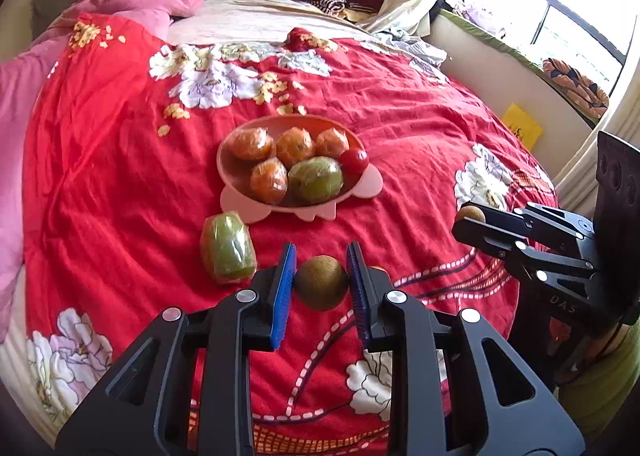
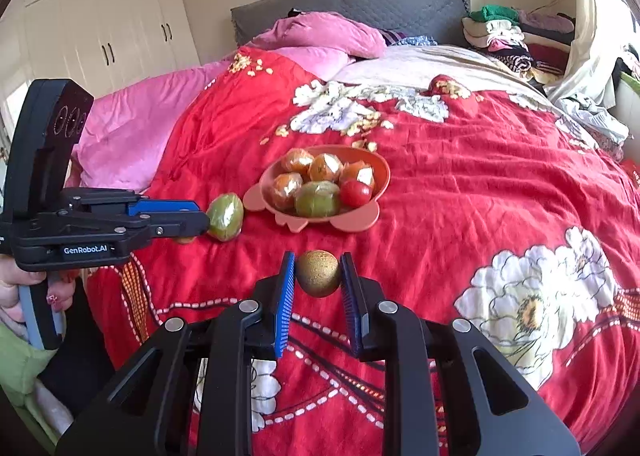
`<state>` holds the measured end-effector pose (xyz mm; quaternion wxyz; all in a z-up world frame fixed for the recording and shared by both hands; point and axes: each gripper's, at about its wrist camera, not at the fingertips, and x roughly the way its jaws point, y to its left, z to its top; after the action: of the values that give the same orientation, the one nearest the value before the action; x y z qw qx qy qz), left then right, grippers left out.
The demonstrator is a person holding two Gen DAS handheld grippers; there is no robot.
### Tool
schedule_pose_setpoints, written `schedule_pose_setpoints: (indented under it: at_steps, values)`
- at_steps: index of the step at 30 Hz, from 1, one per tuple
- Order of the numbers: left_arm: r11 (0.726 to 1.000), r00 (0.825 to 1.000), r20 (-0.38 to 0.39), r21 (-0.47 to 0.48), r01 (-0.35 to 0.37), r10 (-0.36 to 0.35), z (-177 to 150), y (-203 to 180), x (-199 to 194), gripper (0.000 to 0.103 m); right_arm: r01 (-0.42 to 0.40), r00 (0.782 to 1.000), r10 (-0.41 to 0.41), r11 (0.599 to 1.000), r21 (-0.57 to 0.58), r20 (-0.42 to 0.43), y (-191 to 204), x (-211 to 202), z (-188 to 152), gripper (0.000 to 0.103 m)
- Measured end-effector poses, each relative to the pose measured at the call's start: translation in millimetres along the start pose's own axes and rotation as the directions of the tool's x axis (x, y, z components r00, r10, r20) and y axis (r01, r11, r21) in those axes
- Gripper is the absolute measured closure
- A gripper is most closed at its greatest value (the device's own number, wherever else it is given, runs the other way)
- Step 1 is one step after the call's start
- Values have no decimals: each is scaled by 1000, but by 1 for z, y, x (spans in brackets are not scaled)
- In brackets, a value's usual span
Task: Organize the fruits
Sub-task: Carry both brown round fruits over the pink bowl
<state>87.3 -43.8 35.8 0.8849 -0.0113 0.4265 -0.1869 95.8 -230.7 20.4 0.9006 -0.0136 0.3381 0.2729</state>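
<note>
From the left wrist, the left gripper point(image 1: 321, 274) squeezes one brown kiwi point(image 1: 321, 282) between its blue pads. One pink bowl point(image 1: 240, 192) sits in the middle of the red blanket point(image 1: 400, 128), holding four oranges, one green fruit and one tomato point(image 1: 354, 160). One wrapped green fruit point(image 1: 228, 248) lies just beside the bowl.

From the right wrist, the right gripper point(image 2: 318, 276) squeezes a second kiwi point(image 2: 318, 273) (a golden-brown one). The bowl point(image 2: 382, 180) shows the same six fruits.

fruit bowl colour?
Pink, salmon-toned: the fruit bowl with its scalloped base shows best in the left wrist view.
</note>
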Motion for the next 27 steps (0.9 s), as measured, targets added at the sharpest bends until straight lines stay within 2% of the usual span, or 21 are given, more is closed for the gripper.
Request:
schedule_pose_setpoints:
  at_steps: [11,20,27]
  values:
    - [1000,999,40,21,-8,7,32,6,1,84,5,1000,-5,1000,-10,17,-5,5,24,82]
    - [999,999,24,18,-44,43,56,27,19,84,-2,1000,3,1000,-16,30,-9,16,48,82]
    - [999,999,-10,-5,-39,39,70,44,43,84,-12,1000,12,1000,-26,23,-11,36,63,82]
